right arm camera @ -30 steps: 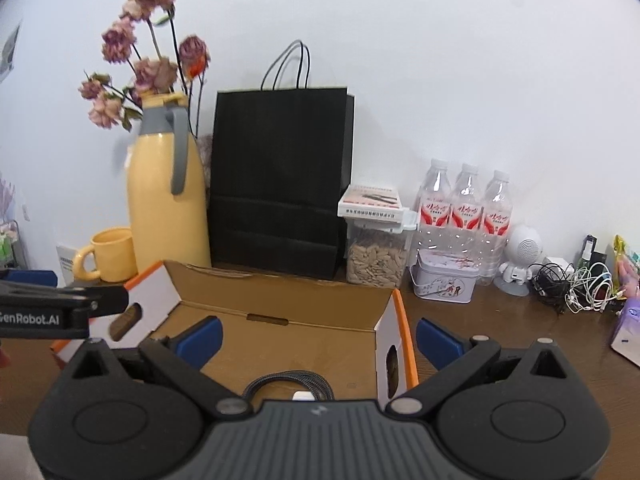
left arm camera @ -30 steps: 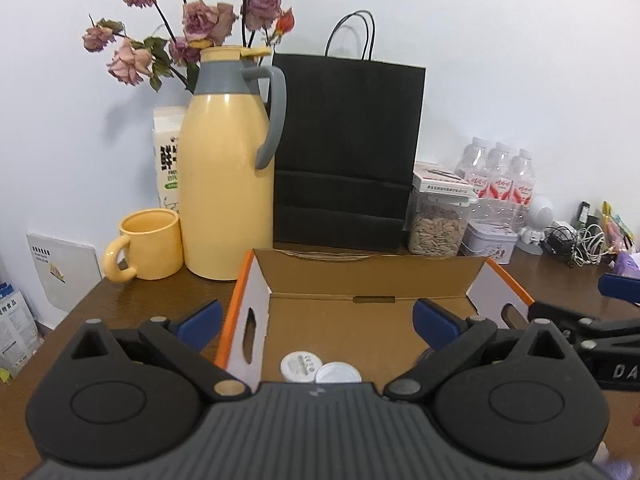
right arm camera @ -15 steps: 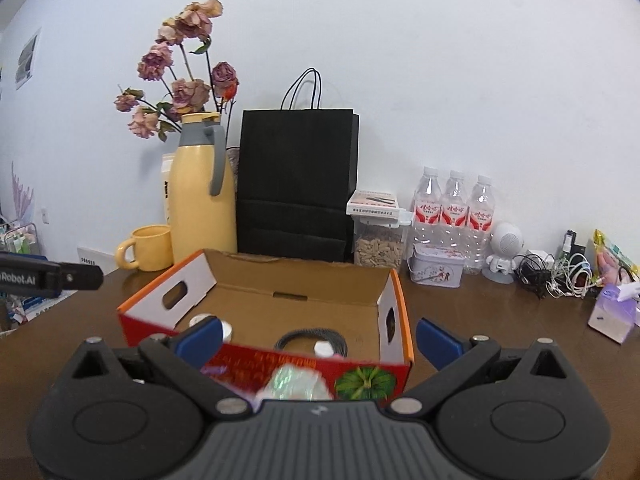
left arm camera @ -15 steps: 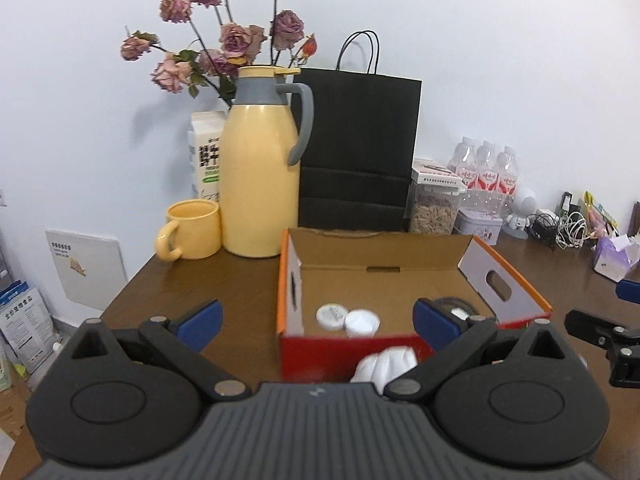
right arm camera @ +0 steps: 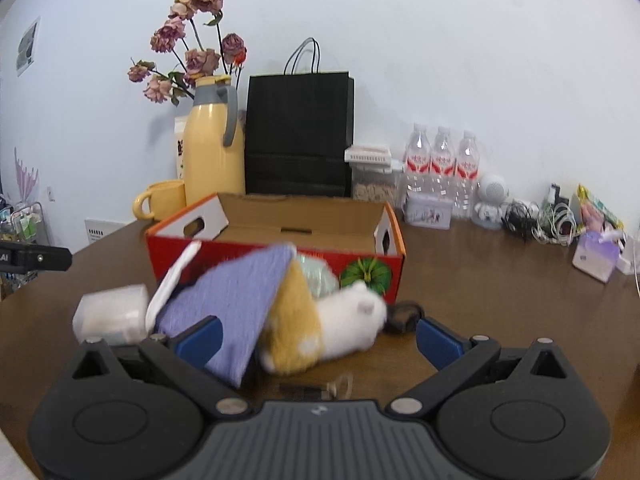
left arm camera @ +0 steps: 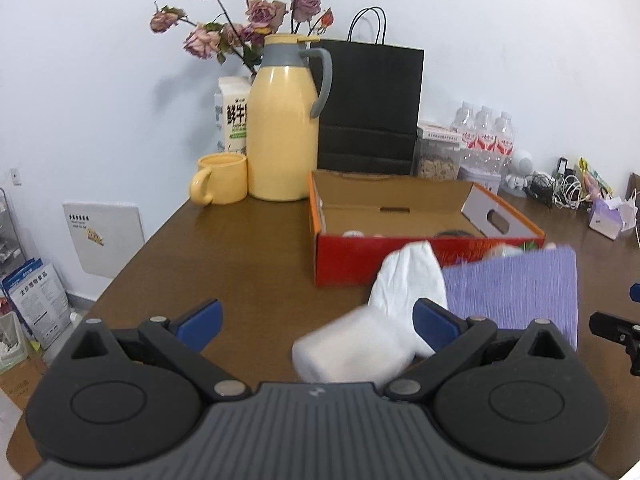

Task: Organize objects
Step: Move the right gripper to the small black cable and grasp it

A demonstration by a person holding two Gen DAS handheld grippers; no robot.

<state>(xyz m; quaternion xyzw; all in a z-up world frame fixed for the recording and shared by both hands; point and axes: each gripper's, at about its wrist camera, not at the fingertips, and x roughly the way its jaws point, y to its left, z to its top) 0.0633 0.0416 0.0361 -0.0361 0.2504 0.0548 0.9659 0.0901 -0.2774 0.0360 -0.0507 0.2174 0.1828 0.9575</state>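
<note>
Right wrist view: right gripper jaws apart above plush toy; left gripper jaws apart, both empty.

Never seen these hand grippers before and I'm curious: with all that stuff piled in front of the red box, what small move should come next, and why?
Probably ease the right gripper forward onto the plush toy. Both grippers are open and empty, the toy lies outside the box, right ahead of those fingers.
</note>
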